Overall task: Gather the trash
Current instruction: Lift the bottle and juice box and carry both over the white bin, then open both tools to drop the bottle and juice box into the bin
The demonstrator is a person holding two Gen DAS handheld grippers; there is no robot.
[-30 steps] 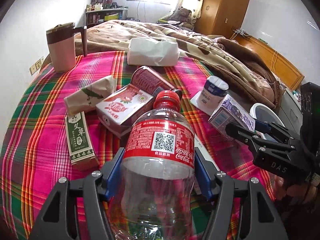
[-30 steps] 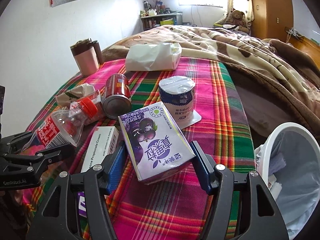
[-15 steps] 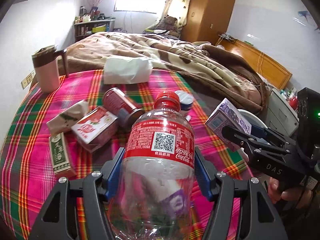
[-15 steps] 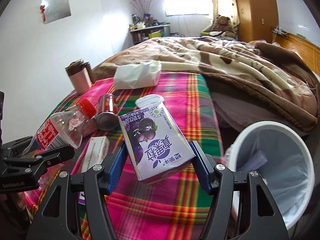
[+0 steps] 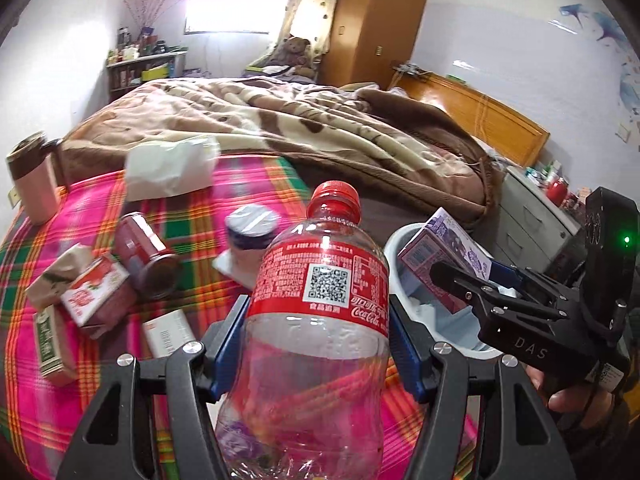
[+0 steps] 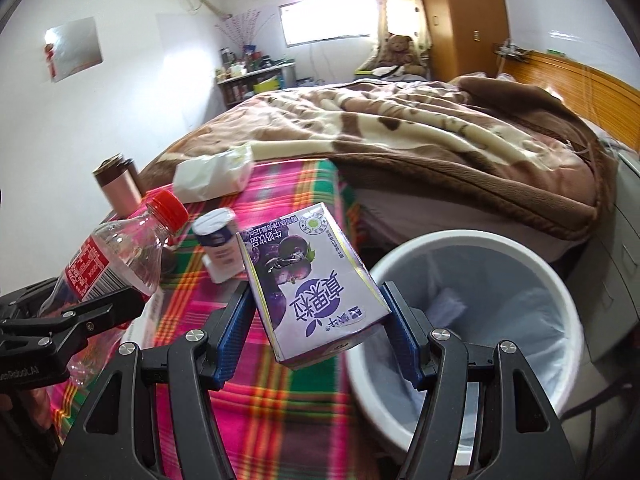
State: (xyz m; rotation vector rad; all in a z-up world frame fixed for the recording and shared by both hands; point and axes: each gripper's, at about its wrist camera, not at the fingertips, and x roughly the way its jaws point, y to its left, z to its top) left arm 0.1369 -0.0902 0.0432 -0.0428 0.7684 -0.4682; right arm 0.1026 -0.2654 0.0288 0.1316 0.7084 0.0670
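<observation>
My left gripper (image 5: 320,340) is shut on an empty clear Coca-Cola bottle (image 5: 320,304) with a red cap, held in the air above the plaid tablecloth (image 5: 92,216). My right gripper (image 6: 316,332) is shut on a purple milk carton (image 6: 308,280), held at the left rim of the white trash bin (image 6: 472,240). In the left wrist view the carton (image 5: 444,256) sits over the bin (image 5: 394,240). The bottle also shows in the right wrist view (image 6: 112,256), to the left of the carton.
On the cloth lie a red can (image 5: 146,256), a red carton (image 5: 94,292), a green box (image 5: 48,344), a white box (image 5: 166,332), a yogurt cup (image 5: 250,232), a tissue pack (image 5: 172,168) and a pink mug (image 5: 34,178). A bed with a brown blanket (image 5: 320,128) lies behind.
Both grippers have lifted and swung right, away from the table. The purple carton has gone from above the cloth to the bin's rim; the bottle follows, higher than before.
</observation>
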